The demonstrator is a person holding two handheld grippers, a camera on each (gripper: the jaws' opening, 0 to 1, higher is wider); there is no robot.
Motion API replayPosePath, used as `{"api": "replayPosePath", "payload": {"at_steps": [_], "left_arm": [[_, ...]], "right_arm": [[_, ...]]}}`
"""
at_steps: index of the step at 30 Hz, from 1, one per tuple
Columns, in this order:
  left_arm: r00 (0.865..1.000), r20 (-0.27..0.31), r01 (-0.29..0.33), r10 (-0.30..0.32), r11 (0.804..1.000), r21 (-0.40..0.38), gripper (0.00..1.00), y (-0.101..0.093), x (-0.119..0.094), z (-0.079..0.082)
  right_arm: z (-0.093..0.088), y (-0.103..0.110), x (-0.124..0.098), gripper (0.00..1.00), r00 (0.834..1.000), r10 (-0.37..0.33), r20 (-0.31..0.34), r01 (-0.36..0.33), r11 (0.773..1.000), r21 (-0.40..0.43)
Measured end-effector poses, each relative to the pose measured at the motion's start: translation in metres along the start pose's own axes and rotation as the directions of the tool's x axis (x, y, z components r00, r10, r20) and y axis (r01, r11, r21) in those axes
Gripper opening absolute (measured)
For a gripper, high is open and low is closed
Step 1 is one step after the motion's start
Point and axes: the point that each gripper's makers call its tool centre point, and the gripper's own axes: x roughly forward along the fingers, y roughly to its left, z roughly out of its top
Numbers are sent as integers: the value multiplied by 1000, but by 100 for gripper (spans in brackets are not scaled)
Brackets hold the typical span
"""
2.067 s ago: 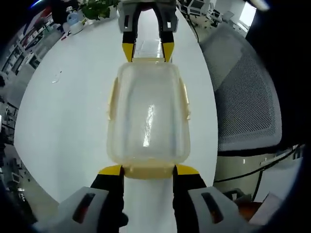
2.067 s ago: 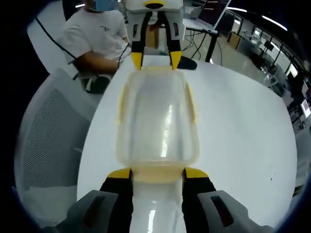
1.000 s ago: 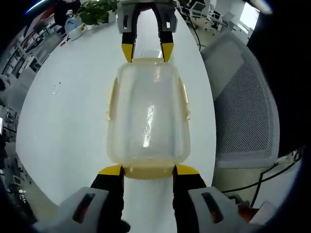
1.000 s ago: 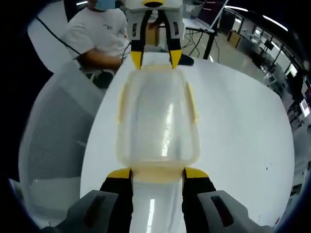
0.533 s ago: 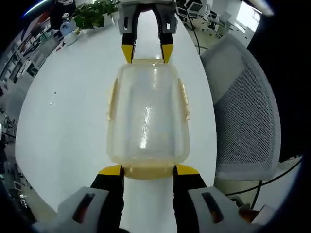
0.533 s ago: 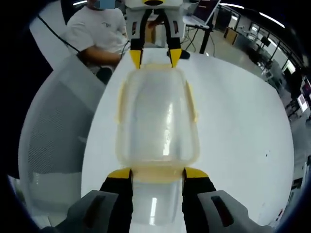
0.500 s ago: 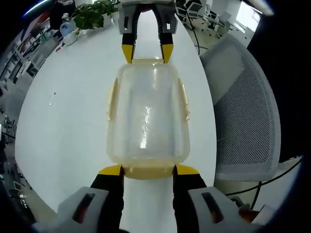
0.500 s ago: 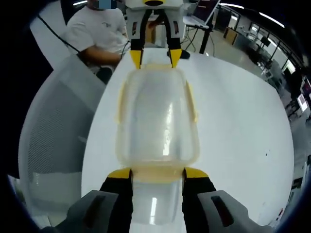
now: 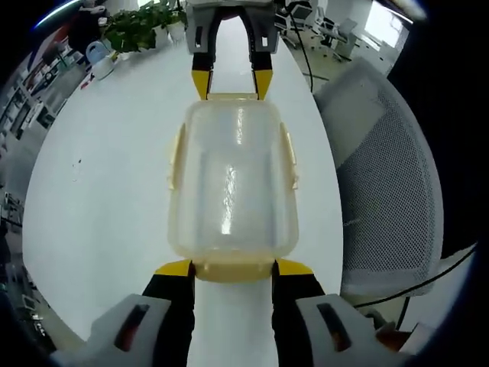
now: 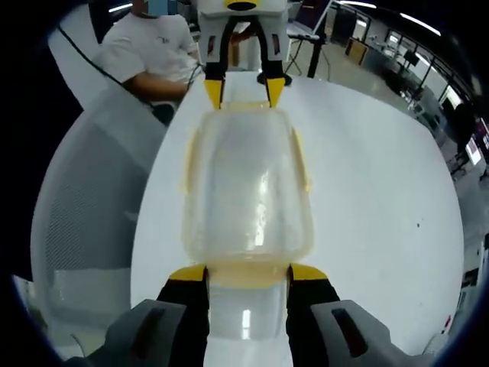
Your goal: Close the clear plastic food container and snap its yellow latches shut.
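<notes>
One clear plastic food container (image 9: 231, 183) (image 10: 247, 187), lid on, held between the two grippers above the white table (image 9: 107, 168) (image 10: 382, 176), directly ahead of each.
Yellow latches (image 9: 291, 157) (image 10: 300, 159): one on each long side, lying against the walls; a further yellow latch at each short end, between the jaw tips. Whether they are snapped cannot be told.
Left gripper (image 9: 233, 267) (image 10: 244, 92): jaws parted to the width of the near end latch, yellow tips flanking it.
Right gripper (image 10: 247, 272) (image 9: 230, 82): same stance at the opposite end, tips either side of that latch.
Grey mesh chair (image 9: 386, 160) (image 10: 84, 199): beside the table, right of the left gripper, left of the right gripper.
Person in a white shirt (image 10: 149, 53): seated beyond the left gripper.
Potted plant (image 9: 137, 23): far table edge, past the right gripper.
</notes>
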Motion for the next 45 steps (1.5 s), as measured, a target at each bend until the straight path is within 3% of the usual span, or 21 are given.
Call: {"api": "replayPosePath", "payload": {"at_steps": [14,45], "left_arm": [[1000,8,8,-8,1000,15,38,1,8,11],[999,42,31,-33,999,43,38,0,33,60]], "right_arm": [[-13,3,-5,37,1000,-9,-4,9,1000,22],[-64,7,-21,37,999,-7,-52,11,998,66]]}}
